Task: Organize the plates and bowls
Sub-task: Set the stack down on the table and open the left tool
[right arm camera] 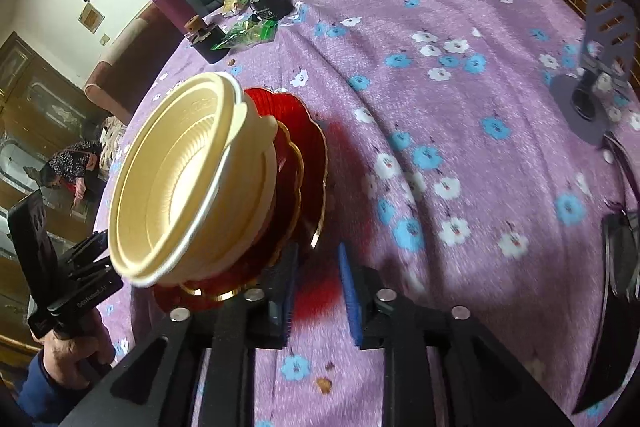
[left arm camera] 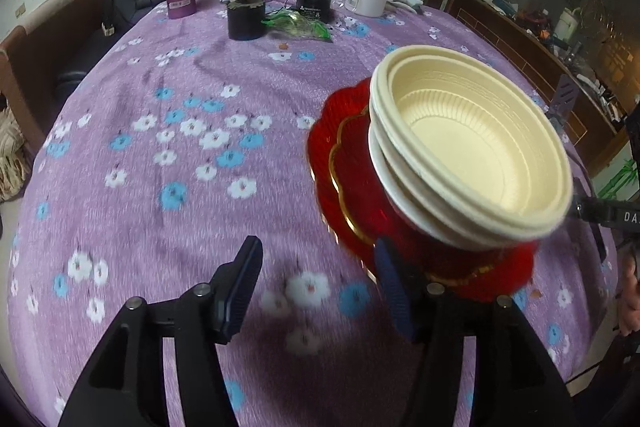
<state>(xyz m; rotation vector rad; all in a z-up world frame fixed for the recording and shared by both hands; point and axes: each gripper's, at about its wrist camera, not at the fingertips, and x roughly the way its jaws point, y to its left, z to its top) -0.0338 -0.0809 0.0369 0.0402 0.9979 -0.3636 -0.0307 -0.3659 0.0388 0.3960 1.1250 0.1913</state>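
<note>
Your left gripper (left arm camera: 320, 287) stands wide apart with nothing between its fingers, its right finger just touching the near rim of the red plates (left arm camera: 340, 179); your right gripper (right arm camera: 316, 291) is parted too, its left finger against that stack's edge, gripping nothing. The stacked cream bowls (left arm camera: 472, 151) sit nested on the red plates on the purple floral tablecloth (left arm camera: 180, 147), near its right-hand edge. Nudge the rim with either finger and the offset bowls will likely slide or topple off.
</note>
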